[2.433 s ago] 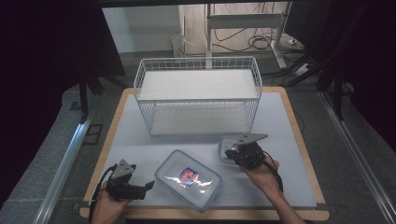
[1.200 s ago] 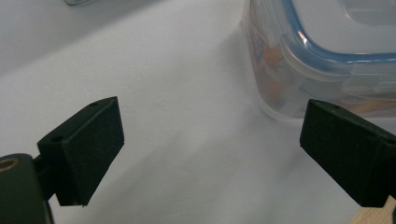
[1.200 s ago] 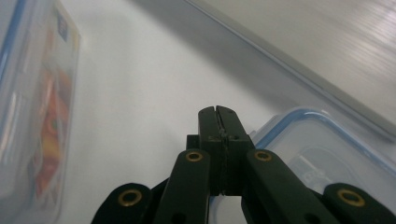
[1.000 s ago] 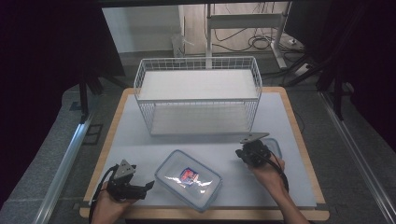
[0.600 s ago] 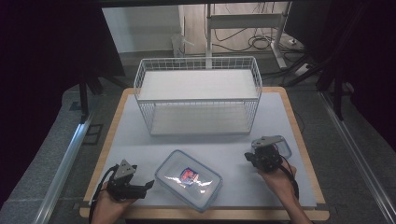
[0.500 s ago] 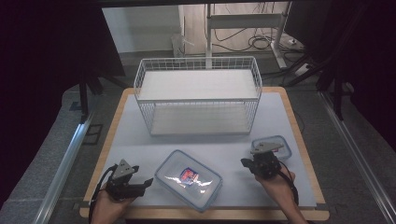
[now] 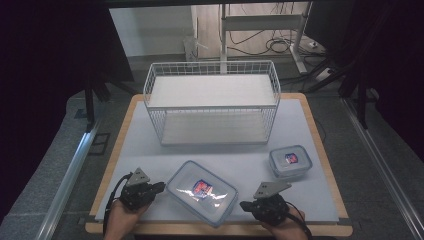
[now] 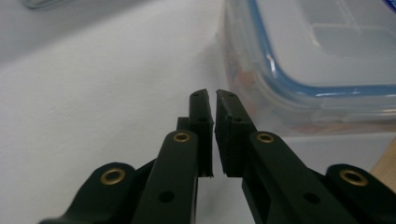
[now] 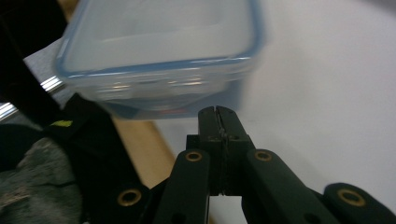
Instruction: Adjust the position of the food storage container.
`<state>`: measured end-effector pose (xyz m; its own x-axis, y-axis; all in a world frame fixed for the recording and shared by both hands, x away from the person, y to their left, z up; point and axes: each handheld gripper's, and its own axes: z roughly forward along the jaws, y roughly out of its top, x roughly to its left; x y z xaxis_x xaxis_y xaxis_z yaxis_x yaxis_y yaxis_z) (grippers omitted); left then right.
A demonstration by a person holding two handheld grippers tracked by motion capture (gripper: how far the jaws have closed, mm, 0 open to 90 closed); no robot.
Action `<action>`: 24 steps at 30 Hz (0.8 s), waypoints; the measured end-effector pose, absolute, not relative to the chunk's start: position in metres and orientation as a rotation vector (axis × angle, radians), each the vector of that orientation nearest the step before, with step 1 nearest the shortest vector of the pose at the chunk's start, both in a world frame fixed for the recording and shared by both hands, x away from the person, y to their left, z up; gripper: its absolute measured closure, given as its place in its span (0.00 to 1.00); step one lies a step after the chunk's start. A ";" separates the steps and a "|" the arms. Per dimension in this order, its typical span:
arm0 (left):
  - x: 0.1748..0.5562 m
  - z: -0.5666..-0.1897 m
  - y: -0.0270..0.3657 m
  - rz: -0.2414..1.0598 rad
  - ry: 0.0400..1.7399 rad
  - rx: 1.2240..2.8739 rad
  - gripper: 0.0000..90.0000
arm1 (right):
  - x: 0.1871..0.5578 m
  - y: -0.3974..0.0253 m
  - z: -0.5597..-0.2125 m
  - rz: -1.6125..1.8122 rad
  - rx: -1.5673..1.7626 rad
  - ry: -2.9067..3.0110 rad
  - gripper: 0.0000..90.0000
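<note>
A large clear container with a blue-rimmed lid (image 7: 202,192) lies near the front of the white mat, and it fills the top right of the left gripper view (image 8: 317,56). My left gripper (image 7: 160,186) rests just left of it, jaws almost touching (image 8: 213,96) with nothing between them. My right gripper (image 7: 243,205) sits just right of the same container (image 9: 159,46), shut and empty (image 9: 217,112). A small lidded container (image 7: 290,161) stands alone on the right side of the mat.
A white wire basket (image 7: 212,102) with two shelves stands at the back of the mat (image 7: 225,155). The wooden board's front edge (image 7: 215,231) runs under both hands. Beyond the large container, the right gripper view shows the other hand and its black gripper (image 9: 88,140).
My right gripper carried the small container to the right, let it go, then drew back to the front edge beside the large container. The left gripper stayed put.
</note>
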<state>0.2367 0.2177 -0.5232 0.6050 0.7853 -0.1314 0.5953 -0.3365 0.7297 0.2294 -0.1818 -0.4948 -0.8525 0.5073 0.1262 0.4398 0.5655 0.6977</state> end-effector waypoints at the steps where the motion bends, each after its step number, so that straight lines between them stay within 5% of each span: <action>1: 0.237 -0.523 0.216 0.304 1.082 2.057 0.96 | 0.228 -0.175 -0.498 1.156 0.801 2.726 1.00; 24: 0.245 -0.524 0.180 0.169 1.072 2.055 1.00 | 0.277 -0.184 -0.504 1.006 0.999 2.594 1.00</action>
<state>0.2446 0.1797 -0.5242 0.6327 0.7400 -0.2284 0.6342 -0.3258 0.7012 0.2774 -0.1840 -0.5044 -0.7564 0.6508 0.0663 0.5255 0.5441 0.6541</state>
